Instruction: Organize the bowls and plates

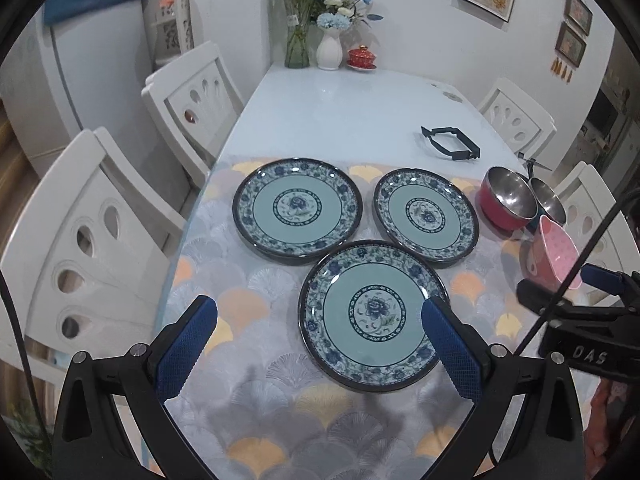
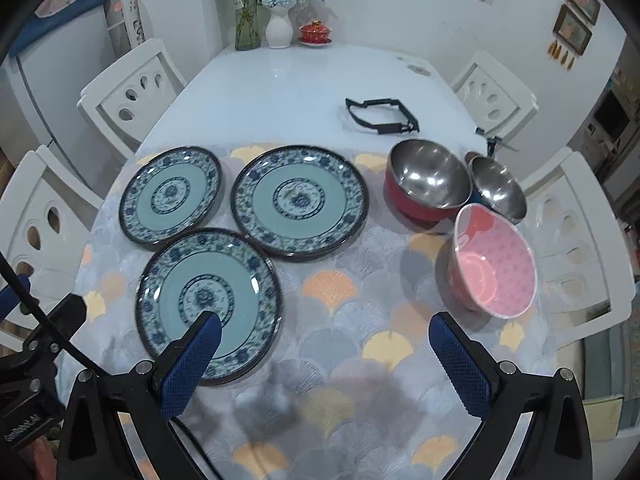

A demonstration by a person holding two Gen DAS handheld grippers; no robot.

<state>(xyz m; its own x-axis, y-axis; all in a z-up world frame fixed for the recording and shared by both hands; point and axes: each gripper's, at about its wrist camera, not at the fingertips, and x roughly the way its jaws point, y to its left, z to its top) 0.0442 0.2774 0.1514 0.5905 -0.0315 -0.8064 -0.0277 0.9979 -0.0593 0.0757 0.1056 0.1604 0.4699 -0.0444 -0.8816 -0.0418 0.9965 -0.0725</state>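
Three blue floral plates lie flat on the patterned mat: a near plate [image 1: 374, 314] [image 2: 208, 304], a far left plate [image 1: 297, 210] [image 2: 171, 196] and a far right plate [image 1: 426, 216] [image 2: 299, 202]. To the right stand a red steel-lined bowl [image 1: 506, 198] [image 2: 426, 178], a smaller steel bowl [image 1: 548, 200] [image 2: 496, 188] and a pink bowl [image 1: 554, 254] [image 2: 494, 266]. My left gripper [image 1: 320, 320] is open and empty above the near plate's left side. My right gripper [image 2: 326, 340] is open and empty, between the near plate and the pink bowl.
A black strap-like frame [image 1: 450, 144] [image 2: 382, 116] lies on the bare white table [image 1: 340, 112] behind the mat. Vases [image 1: 330, 46] and a red lidded cup [image 1: 362, 58] stand at the far end. White chairs [image 1: 96, 240] [image 2: 580, 240] line both sides.
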